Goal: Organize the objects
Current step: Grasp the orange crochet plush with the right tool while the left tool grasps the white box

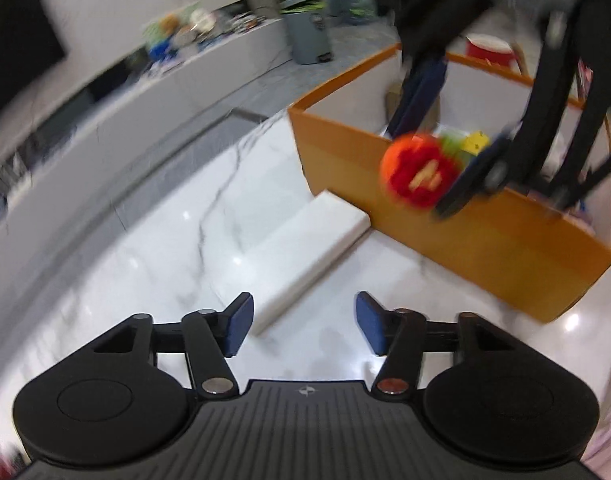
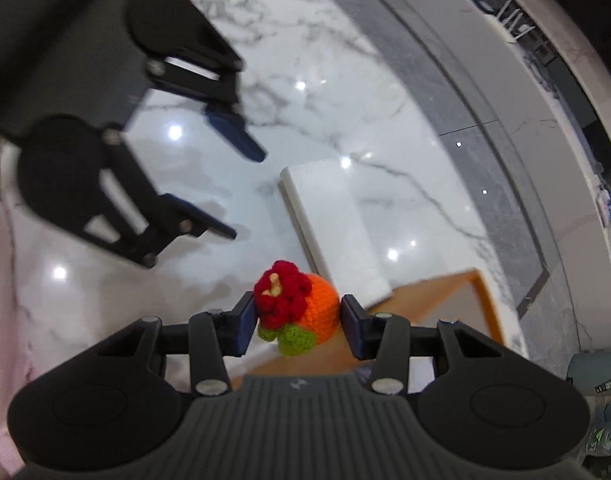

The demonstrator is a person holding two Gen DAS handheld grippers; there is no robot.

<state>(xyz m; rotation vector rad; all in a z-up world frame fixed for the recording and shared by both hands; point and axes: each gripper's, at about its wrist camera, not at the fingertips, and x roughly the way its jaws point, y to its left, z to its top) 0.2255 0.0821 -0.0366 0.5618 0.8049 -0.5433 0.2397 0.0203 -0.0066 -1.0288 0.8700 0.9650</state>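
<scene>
A crocheted toy is carried over the near wall of the orange box, for dropping inside.

The crocheted toy (image 2: 295, 306), an orange knitted ball with a red flower top and green leaves, is held between the pads of the right gripper (image 2: 297, 322), just above the rim of the orange box (image 1: 445, 220). The left gripper (image 1: 304, 324) is seen with its jaws apart and nothing between them, beside the box, over a white slab (image 1: 305, 248) lying against the box's outer wall. A move further inward over the box, then a release, is judged to be called for next.

Right hand-held gripper (image 2: 296, 322) clamps crochet fruit (image 2: 297, 306) (orange, red-topped) above box corner (image 2: 445, 292)
</scene>
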